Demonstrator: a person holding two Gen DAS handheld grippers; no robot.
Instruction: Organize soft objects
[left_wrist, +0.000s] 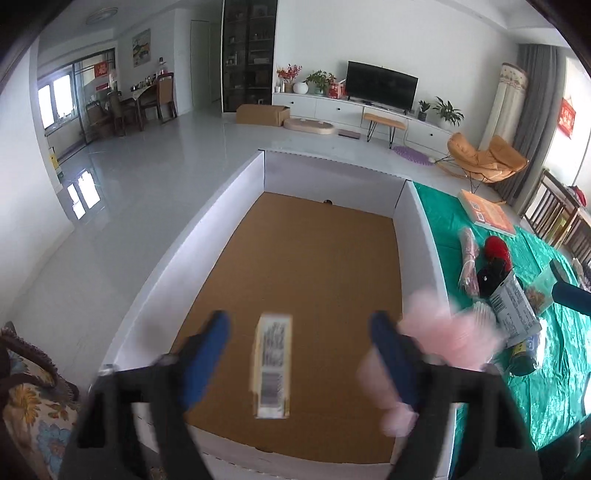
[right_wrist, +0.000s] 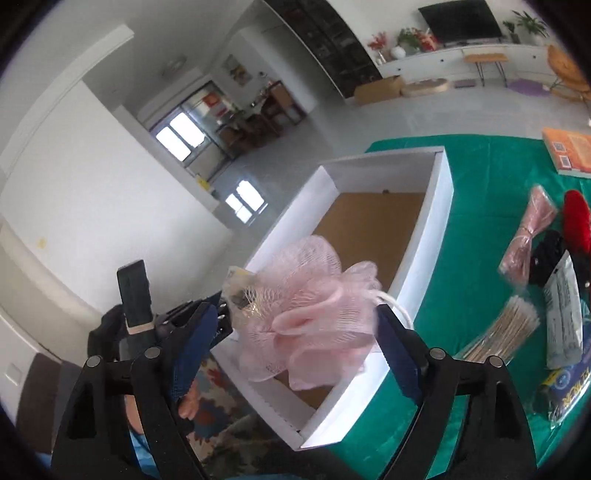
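A white cardboard box (left_wrist: 236, 206) with a brown floor stands on the green tablecloth (left_wrist: 546, 391). My left gripper (left_wrist: 299, 354) is open above the box's near end. A small carton with a barcode label (left_wrist: 271, 365) is blurred between its blue fingers (left_wrist: 207, 354) and touches neither. A pink mesh bath pouf (right_wrist: 306, 310) hangs over the box's (right_wrist: 436, 229) near left corner, between the spread fingers of my open right gripper (right_wrist: 295, 343); its pads do not press it. In the left wrist view the pouf (left_wrist: 443, 332) is a pink blur beside the right finger.
Right of the box on the cloth lie an orange book (right_wrist: 569, 151), a pink wrapped bundle (right_wrist: 528, 240), red (right_wrist: 578, 221) and black (right_wrist: 550, 251) soft items, a cotton swab pack (right_wrist: 502, 332) and a grey packet (right_wrist: 565, 314). A patterned cushion (left_wrist: 33, 406) sits left.
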